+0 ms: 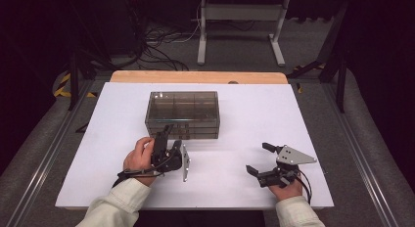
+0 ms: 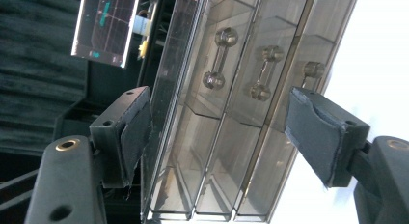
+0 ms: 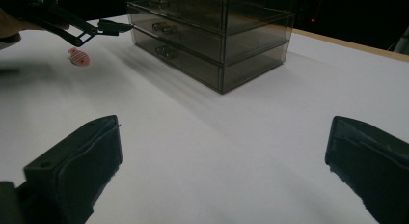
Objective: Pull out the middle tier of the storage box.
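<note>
High view: left tongs [image 1: 166,134] turned on the side, open, tips just at the front face of the smoked drawer box [image 1: 182,114], which stands on the white counter [image 1: 254,114] directly ahead of them; right tongs [image 1: 258,159] also open, holding nothing, resting low on the counter well apart to the right of the box. All three drawers seemingly flush and closed, so the opening judged not yet begun; probably only the approach done, with grasp and pull left. Left gripper view: left tongs [image 2: 217,130] spread wide, the drawer box [image 2: 226,113] between the two pads but not touched by them; three clear handles [image 2: 219,57] farther ahead of the tips, none gripped. Right gripper view: right tongs [image 3: 222,161] apart over bare counter [image 3: 217,137], the drawer box [image 3: 212,35] well ahead, the left tongs [image 3: 113,26] beside its front, a small pink striped item [image 3: 78,56] lying below them, nature unclear. Plenty of free counter toward the person for pulling a drawer out; the near counter edge close behind both hands, so little room backward there.
</note>
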Tool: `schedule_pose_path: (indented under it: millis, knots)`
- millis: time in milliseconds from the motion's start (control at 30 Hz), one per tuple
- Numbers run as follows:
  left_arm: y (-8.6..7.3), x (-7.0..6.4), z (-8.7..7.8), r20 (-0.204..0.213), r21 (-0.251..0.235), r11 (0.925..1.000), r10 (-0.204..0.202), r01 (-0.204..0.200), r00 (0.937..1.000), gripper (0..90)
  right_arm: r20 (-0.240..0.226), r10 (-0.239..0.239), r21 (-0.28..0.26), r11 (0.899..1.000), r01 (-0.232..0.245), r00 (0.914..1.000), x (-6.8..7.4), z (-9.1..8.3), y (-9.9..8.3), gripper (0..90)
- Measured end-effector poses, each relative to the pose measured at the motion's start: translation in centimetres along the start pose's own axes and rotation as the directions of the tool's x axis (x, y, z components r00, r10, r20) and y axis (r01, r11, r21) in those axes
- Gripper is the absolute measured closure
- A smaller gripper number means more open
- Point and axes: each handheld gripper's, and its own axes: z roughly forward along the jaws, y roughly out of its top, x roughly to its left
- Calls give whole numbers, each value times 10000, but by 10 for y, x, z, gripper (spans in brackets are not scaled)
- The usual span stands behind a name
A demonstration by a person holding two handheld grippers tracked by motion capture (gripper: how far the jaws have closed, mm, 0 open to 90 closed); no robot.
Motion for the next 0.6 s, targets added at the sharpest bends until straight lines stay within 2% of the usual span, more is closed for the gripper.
schedule_pose_path:
  millis: [67, 133, 267, 400, 500, 600]
  knots:
    - [1, -1, 1, -83, 23, 9999, 164, -163, 9998, 284, -13, 3, -8, 10000, -3, 10000, 0, 0, 0, 0]
    - [1, -2, 2, -161, 42, 9999, 118, -118, 9998, 290, -12, 4, -4, 10000, -4, 10000, 0, 0, 0, 0]
    - [2, -5, 4, -293, 127, 9990, 422, -418, 9987, 300, -22, 10, -10, 10000, -10, 10000, 0, 0, 0, 0]
    - [2, -8, 6, -315, 220, 9993, 304, -297, 9990, 308, -30, 7, -12, 10000, -7, 10000, 0, 0, 0, 0]
    - [3, -9, 8, -401, 284, 9981, 559, -547, 9976, 321, -35, 2, -10, 10000, -2, 10000, 0, 0, 0, 0]
    - [3, -13, 9, -522, 318, 9975, 649, -633, 9965, 334, -28, -5, -7, 10000, 5, 10000, 0, 0, 0, 0]
